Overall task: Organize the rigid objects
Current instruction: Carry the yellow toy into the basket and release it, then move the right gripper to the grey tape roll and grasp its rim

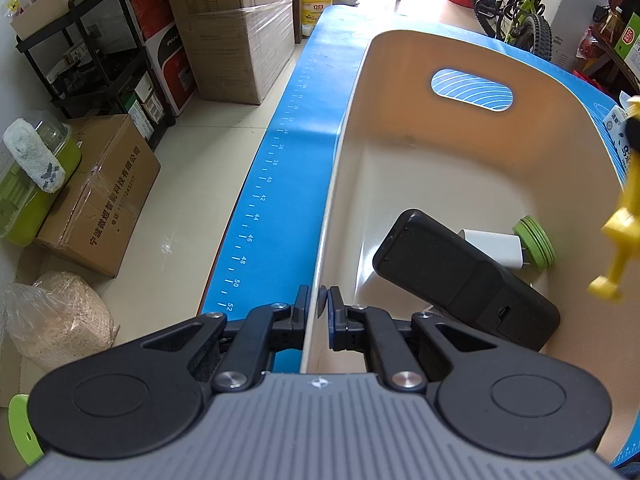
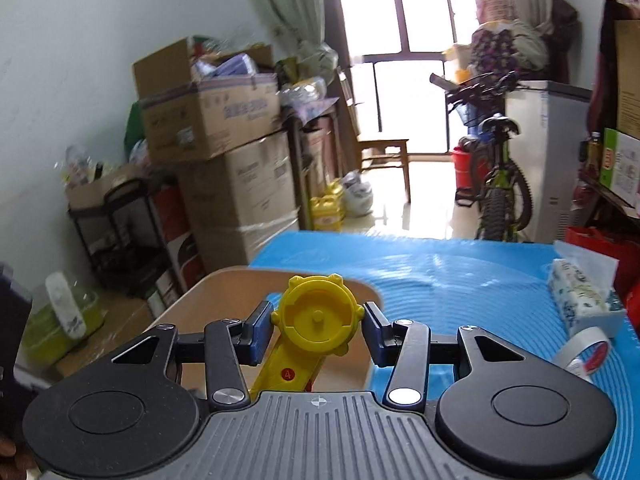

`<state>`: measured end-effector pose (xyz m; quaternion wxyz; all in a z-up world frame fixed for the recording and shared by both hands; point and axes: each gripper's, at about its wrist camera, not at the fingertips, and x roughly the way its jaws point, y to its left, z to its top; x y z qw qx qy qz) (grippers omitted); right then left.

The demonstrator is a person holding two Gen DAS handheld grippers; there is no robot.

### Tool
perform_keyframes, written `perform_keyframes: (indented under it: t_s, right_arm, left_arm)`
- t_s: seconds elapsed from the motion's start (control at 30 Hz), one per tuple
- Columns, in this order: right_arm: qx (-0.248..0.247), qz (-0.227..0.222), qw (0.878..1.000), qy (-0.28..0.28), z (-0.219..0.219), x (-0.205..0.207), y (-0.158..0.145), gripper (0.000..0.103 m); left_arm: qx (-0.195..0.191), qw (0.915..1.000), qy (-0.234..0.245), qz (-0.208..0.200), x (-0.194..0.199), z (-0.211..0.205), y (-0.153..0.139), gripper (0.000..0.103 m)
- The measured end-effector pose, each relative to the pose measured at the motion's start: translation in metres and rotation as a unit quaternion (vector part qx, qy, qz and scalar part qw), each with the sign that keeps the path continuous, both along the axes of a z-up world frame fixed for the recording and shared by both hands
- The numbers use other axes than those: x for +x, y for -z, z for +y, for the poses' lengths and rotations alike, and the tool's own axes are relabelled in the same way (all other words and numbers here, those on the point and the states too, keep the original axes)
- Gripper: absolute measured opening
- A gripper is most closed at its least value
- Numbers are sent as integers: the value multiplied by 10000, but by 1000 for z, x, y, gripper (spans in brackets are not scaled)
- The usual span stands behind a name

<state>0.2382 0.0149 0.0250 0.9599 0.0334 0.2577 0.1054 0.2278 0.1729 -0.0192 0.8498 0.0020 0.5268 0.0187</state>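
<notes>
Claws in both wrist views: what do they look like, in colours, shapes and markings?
Both match. Left claw and right claw: black linkage arms with silver rivets, two round black discs, a ribbed grey body with a small crosshair mark, and blue pads on the fingertips. No cables or sleeves show.

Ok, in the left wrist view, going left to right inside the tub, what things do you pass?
Black device → white charger plug → green lid → yellow plastic toy, which hangs at the picture's right edge above the beige tub.
</notes>
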Motion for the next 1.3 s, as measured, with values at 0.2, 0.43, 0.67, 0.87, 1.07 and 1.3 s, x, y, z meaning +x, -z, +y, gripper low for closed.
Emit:
perform_keyframes:
  t_s: [0.2, 0.43, 0.67, 0.87, 1.07, 1.3]
  right_arm:
    - [-211, 491, 9977, -409, 29, 6, 22, 53]
    - [-450, 1044, 9906, -759, 44, 12, 38, 53]
    - [-772, 1522, 9783, -1178, 60, 15, 41, 55]
    - [-474, 1340, 9834, -1131, 44, 11, 27, 71]
    - [-81, 1034, 9923, -675, -3, 5, 2, 73]
    - [-48, 815, 9962, 307, -70, 10, -11, 73]
  left_arm:
    - [9, 10000, 4, -5, 0, 0, 0, 10]
    - [15, 10000, -2, 0, 0, 1, -1, 10]
    - [35, 10000, 2, -2, 1, 1, -1, 10]
    - [46, 10000, -2, -1, 1, -1, -1, 10]
    - [43, 10000, -5, 2, 2, 0, -1, 10]
    - [49, 10000, -4, 1, 1, 0, -1, 10]
